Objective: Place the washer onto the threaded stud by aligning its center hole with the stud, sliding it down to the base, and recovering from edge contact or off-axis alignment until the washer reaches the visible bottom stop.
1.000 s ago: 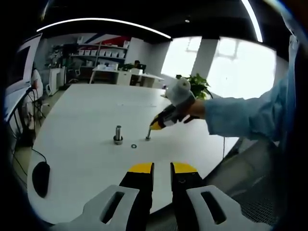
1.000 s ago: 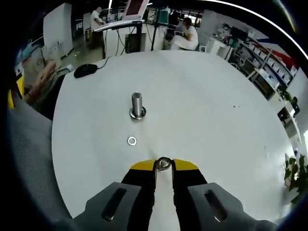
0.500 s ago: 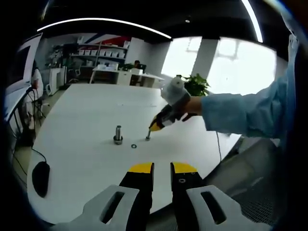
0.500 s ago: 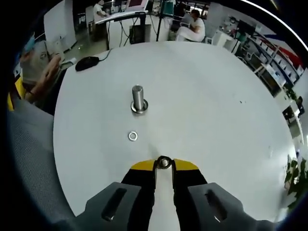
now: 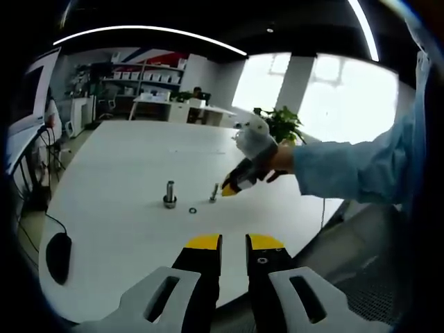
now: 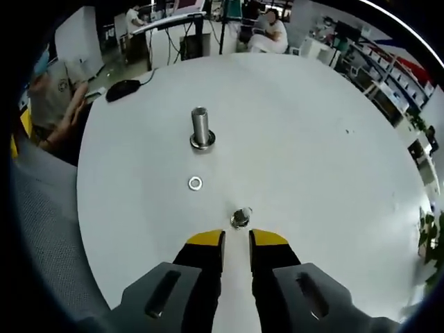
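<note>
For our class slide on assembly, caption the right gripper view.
Open right gripper just behind a small stud; loose washer and taller stud beyond.

Ahead of the yellow-tipped black fingers point(image 6: 207, 244), silver washer point(image 6: 195, 183) and grey stud point(image 6: 201, 130) lie on white table point(image 6: 312, 159).

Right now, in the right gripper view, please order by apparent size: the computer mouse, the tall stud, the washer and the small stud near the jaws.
1. Tall stud.
2. Computer mouse; farther away, so its rank against the tall stud is unsure.
3. Small stud.
4. Washer, close to the small stud in size.
</note>
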